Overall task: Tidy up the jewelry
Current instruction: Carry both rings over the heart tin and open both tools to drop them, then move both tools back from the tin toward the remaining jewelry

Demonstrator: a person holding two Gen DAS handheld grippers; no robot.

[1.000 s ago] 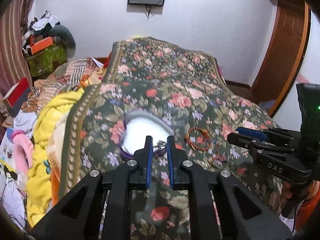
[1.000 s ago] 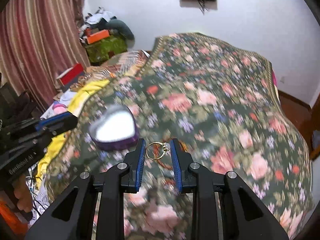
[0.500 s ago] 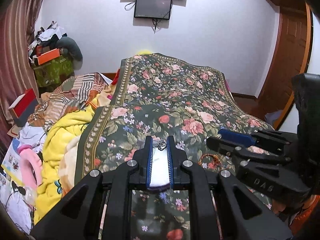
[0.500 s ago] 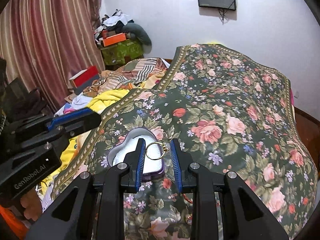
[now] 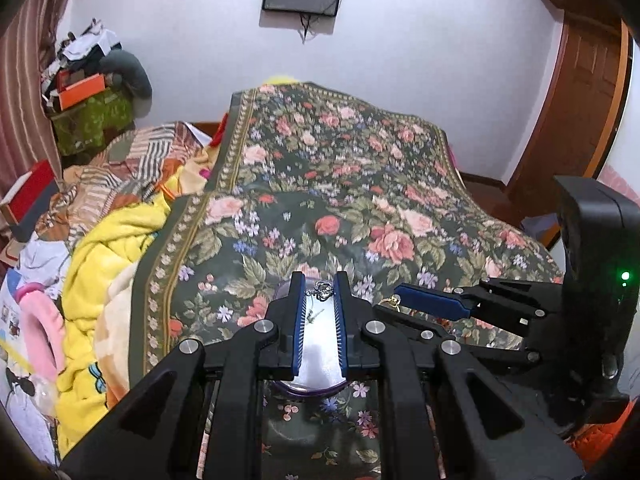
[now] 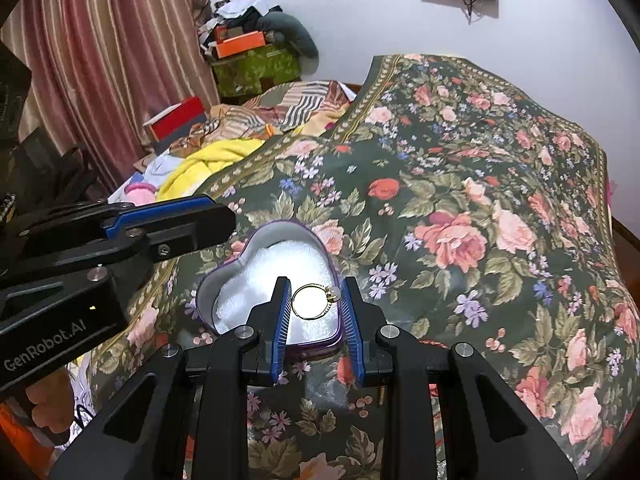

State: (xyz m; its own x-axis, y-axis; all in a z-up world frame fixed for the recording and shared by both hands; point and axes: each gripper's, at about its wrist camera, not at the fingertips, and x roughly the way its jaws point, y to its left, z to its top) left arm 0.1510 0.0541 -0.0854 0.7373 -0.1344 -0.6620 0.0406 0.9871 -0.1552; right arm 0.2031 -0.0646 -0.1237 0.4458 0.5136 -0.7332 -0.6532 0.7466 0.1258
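A purple heart-shaped box with white lining sits open on the floral bedspread. My right gripper is shut on a gold ring and holds it just above the box. My left gripper is shut on a small silver piece of jewelry, also over the box. The right gripper shows at the right of the left wrist view; the left gripper shows at the left of the right wrist view.
A reddish bead bracelet lies on the bedspread right of the box, mostly hidden by my right finger. Yellow and striped blankets are heaped left of the bed. Boxes and clothes are stacked by the curtain. A wooden door stands right.
Both grippers have moved in over the heart-shaped box, each still holding its piece. The box now lies directly under both sets of fingers.
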